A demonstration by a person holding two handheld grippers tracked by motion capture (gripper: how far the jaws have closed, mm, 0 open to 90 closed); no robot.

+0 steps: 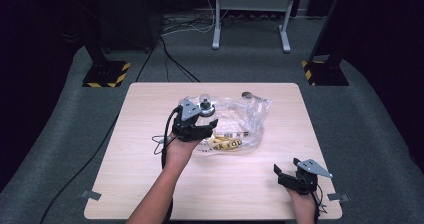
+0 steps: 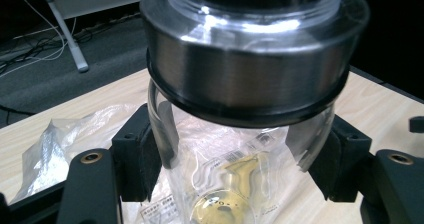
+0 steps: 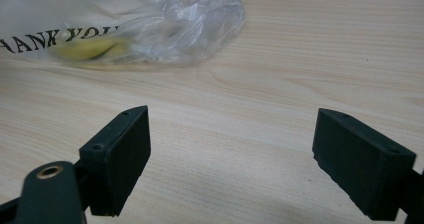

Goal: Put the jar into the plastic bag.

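My left gripper (image 1: 206,118) is shut on a clear glass jar (image 2: 240,149) with a wide metal lid (image 2: 255,59). It holds the jar above the near left part of a clear plastic bag (image 1: 239,119). Both pads (image 2: 146,156) press on the glass below the lid. In the high view the jar (image 1: 205,105) sits at the tip of that gripper, over the table's middle. The bag (image 3: 150,24) reads "THANK YOU" and has a yellow thing (image 3: 87,49) inside. My right gripper (image 3: 232,149) stands open, low over bare wood with nothing between its jaws, at the table's front right (image 1: 283,176).
The light wooden table (image 1: 150,184) stands on grey carpet. A small dark round object (image 1: 247,95) lies at the bag's far end. Beyond the table are a metal stand (image 1: 250,14), two posts with striped bases (image 1: 106,75) and loose cables.
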